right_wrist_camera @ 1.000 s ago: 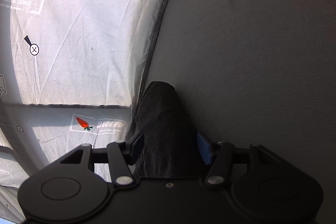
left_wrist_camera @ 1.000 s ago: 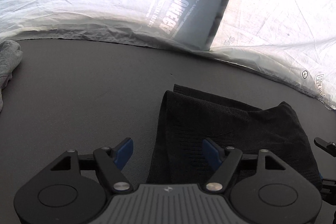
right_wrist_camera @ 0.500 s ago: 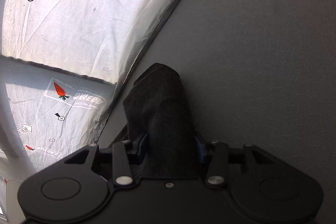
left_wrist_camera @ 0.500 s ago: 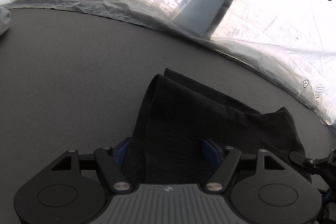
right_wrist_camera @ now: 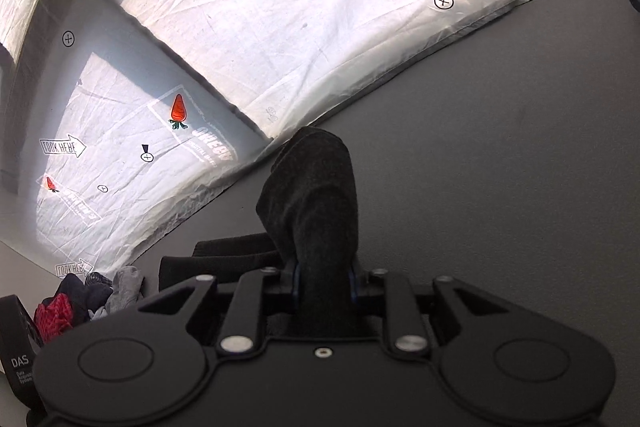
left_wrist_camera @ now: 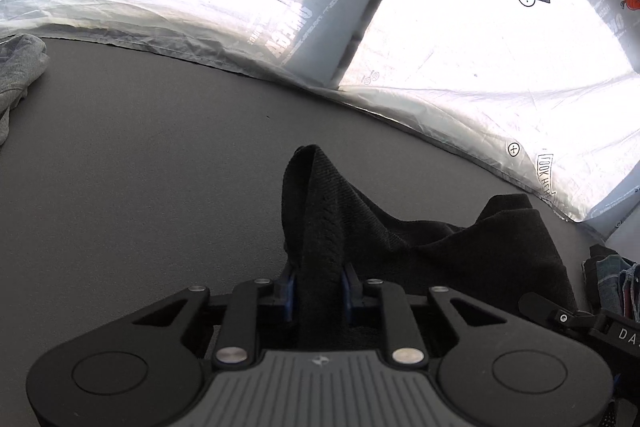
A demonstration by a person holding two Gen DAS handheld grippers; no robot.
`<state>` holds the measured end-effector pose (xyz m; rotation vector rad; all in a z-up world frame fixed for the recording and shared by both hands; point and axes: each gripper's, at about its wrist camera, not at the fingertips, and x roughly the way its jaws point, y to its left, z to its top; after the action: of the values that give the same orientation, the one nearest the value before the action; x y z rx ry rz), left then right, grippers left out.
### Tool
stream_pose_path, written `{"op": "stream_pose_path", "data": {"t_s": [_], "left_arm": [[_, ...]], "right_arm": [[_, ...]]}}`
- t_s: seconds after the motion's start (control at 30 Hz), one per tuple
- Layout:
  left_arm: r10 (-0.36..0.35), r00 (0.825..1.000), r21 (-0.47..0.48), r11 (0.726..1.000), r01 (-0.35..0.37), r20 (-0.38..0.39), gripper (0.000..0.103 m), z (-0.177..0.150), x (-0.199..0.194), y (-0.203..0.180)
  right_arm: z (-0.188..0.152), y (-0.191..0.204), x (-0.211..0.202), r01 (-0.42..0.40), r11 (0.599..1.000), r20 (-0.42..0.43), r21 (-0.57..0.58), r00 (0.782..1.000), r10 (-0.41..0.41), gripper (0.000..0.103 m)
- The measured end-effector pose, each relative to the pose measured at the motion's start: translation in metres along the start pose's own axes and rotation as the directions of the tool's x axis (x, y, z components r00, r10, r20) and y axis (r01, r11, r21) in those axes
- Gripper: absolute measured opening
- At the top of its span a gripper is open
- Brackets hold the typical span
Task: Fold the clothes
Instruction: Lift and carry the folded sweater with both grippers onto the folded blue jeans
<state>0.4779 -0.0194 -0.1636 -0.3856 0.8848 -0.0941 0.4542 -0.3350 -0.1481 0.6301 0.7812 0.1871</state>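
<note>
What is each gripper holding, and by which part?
Both hold the black garment: the left gripper and the right gripper each pinch a bunched-up fold of it.

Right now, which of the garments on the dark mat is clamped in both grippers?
The black knit garment: left gripper and right gripper each pinch it. The grey garment lies untouched at the mat's edge.

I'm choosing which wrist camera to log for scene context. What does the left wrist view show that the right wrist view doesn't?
Only the left wrist view shows the grey garment at the far left of the table and the left gripper shut on the black garment.

Only the right wrist view shows the right gripper shut on another bunched part of that cloth, and the pile of clothes at lower left.

Both show the dark grey table and the white printed sheet.
</note>
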Motion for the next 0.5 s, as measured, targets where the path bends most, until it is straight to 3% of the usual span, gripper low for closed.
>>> {"op": "stream_pose_path", "data": {"t_s": [0.17, 0.33, 0.5], "left_arm": [[-0.124, 0.992, 0.059, 0.991, 0.121, 0.039, 0.022, -0.031, -0.063, -0.006], [-0.241, 0.97, 0.161, 0.959, 0.232, 0.034, 0.022, -0.053, -0.114, -0.026], [-0.386, 0.922, 0.252, 0.891, 0.378, -0.019, 0.022, -0.082, -0.138, -0.076]], "right_arm": [[-0.02, 0.007, -0.079, 0.049, 0.999, 0.104, 0.0, 0.993, -0.049, 0.022], [-0.048, 0.012, -0.155, 0.145, 0.989, 0.221, 0.032, 0.964, -0.149, 0.022], [-0.065, -0.008, -0.226, 0.246, 0.964, 0.305, 0.104, 0.914, -0.266, 0.022]]}}
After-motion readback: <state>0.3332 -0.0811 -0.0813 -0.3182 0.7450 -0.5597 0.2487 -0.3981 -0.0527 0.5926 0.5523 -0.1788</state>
